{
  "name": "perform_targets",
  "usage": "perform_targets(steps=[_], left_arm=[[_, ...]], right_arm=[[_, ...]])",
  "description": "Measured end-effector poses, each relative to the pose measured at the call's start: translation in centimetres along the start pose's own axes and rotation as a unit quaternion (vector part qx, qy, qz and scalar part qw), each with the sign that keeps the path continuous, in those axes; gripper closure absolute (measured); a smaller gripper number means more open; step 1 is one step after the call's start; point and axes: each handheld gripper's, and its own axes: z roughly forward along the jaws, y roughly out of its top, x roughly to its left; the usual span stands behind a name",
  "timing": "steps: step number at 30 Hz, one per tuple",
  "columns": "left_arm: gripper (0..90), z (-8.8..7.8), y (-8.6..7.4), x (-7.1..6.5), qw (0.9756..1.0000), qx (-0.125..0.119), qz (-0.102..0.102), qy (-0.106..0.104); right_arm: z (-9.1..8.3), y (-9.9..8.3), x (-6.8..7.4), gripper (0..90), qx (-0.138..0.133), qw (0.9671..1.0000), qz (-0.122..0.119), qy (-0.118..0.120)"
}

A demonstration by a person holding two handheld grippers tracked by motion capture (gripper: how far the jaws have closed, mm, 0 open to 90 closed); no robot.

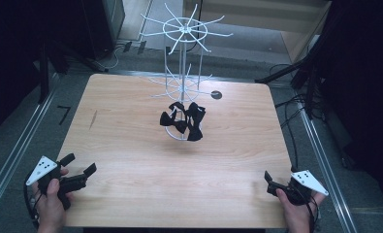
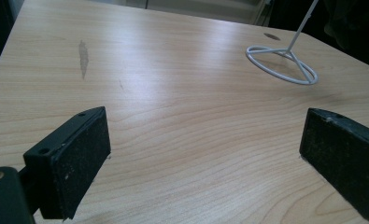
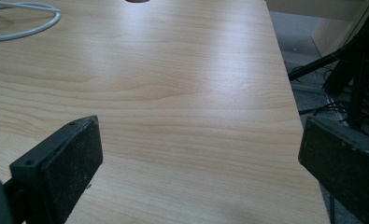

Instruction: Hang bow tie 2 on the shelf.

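Left gripper point(image 1: 78, 164): jaws spread wide, empty — near table point(image 1: 131, 145) corner.
Right gripper point(image 1: 271, 182): jaws apart (nothing between).
Wire rack point(image 1: 183, 73): upright; black bow ties point(image 1: 183, 121), perhaps four, hang low.

A light wooden table point(image 1: 131, 145) is seen; a white wire rack point(image 1: 183, 82) is stood on its far middle, ring base flat.

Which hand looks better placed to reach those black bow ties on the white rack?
Roughly equal; slight edge to the left tool: its open jaws point toward the rack holding the bow ties.
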Motion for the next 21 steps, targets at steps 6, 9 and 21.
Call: perform_targets(steps=[6,9,21], left_arm=[[2.8,0.0,0.0,0.0,1.0,0.0,0.0,0.001],[2.8,0.0,0.0,0.0,1.0,0.0,-0.001,0.001],[2.8,0.0,0.0,-0.2,0.9999,0.007,0.006,0.013]], right_arm=[[-0.4,-0.3,-1.0,0.0,0.002,1.0,0.006,-0.004],[-0.7,-0.5,-1.6,0.2,0.006,0.9999,0.006,-0.007],[-1.1,-1.0,-2.0,3.9,0.001,1.0,0.001,0.005]])
